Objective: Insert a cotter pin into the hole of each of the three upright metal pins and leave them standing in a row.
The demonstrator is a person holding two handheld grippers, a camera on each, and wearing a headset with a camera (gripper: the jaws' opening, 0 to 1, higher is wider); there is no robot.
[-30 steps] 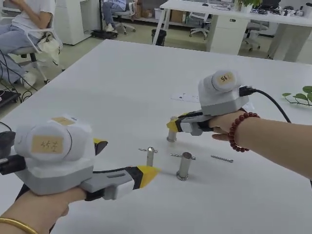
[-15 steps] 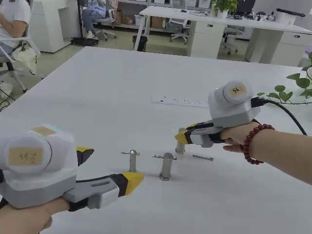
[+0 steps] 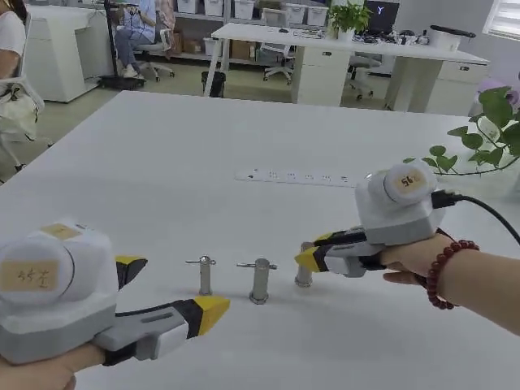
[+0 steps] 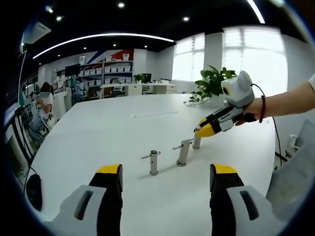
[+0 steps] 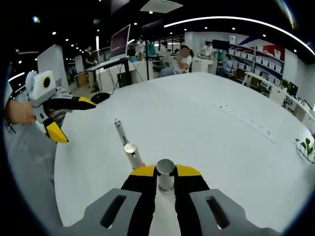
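Three upright metal pins stand in a row on the white table (image 3: 162, 187). The left pin (image 3: 205, 275) and the middle pin (image 3: 260, 280) each carry a cotter pin through the top. My right gripper (image 3: 309, 258) is shut on the third pin (image 3: 304, 275), whose round top (image 5: 166, 181) sits between its fingers (image 5: 142, 172). My left gripper (image 3: 171, 286) hovers open at the near left, short of the row, with nothing between its jaws. From it the pins (image 4: 154, 162) (image 4: 184, 152) (image 4: 197, 142) line up ahead, with my right gripper (image 4: 206, 130) at the far one.
A white power strip (image 3: 292, 175) lies flat farther back on the table. A leafy plant (image 3: 487, 122) reaches in at the right edge. A black cable (image 3: 479, 207) trails from my right gripper. Desks, chairs and seated people stand beyond the table.
The head camera has swung, shifting the whole scene. My right gripper stays at the third pin. The loose cotter pin seen beside the right hand earlier is hidden now.
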